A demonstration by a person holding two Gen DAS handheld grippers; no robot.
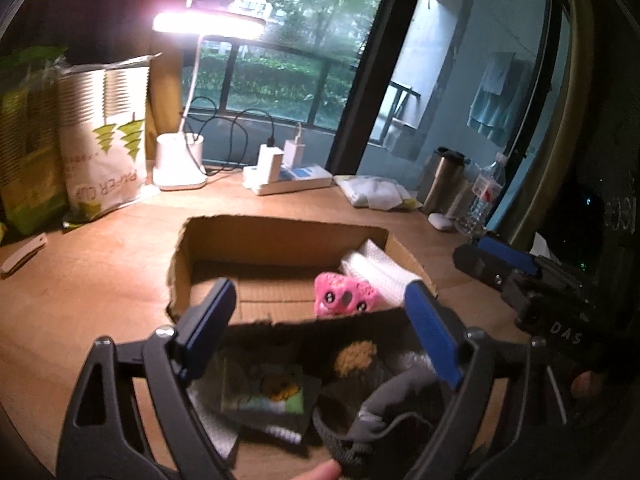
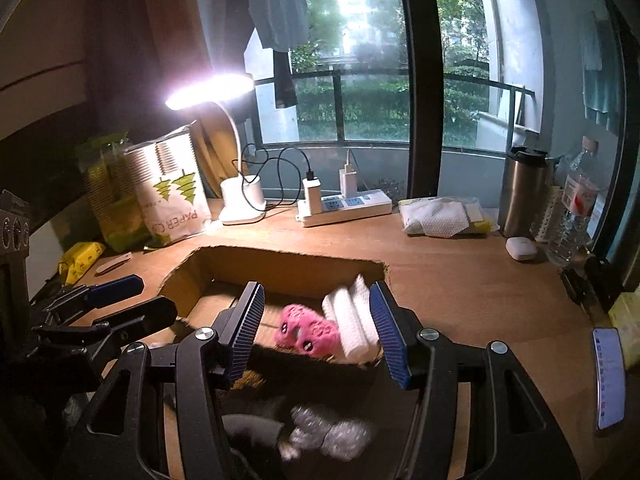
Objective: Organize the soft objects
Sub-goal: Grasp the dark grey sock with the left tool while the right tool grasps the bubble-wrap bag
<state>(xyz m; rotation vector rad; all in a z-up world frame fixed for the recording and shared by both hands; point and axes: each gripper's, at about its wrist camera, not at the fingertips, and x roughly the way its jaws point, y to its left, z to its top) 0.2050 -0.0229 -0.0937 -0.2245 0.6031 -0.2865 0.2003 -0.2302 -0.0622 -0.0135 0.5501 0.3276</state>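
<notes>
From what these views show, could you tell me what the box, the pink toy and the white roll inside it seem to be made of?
Box: brown corrugated cardboard, matte, with ragged torn edges. Pink toy: probably plush fabric, fuzzy surface, dark eyes. White roll: likely soft textured cloth or paper towel, dimpled surface; the views cannot settle which.

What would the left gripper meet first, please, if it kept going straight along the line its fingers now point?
Probably the near wall of the open brown cardboard box: the left gripper points at its front edge. Slightly higher, it would clear the wall and reach the pink plush toy inside. Depth is unclear.
</notes>
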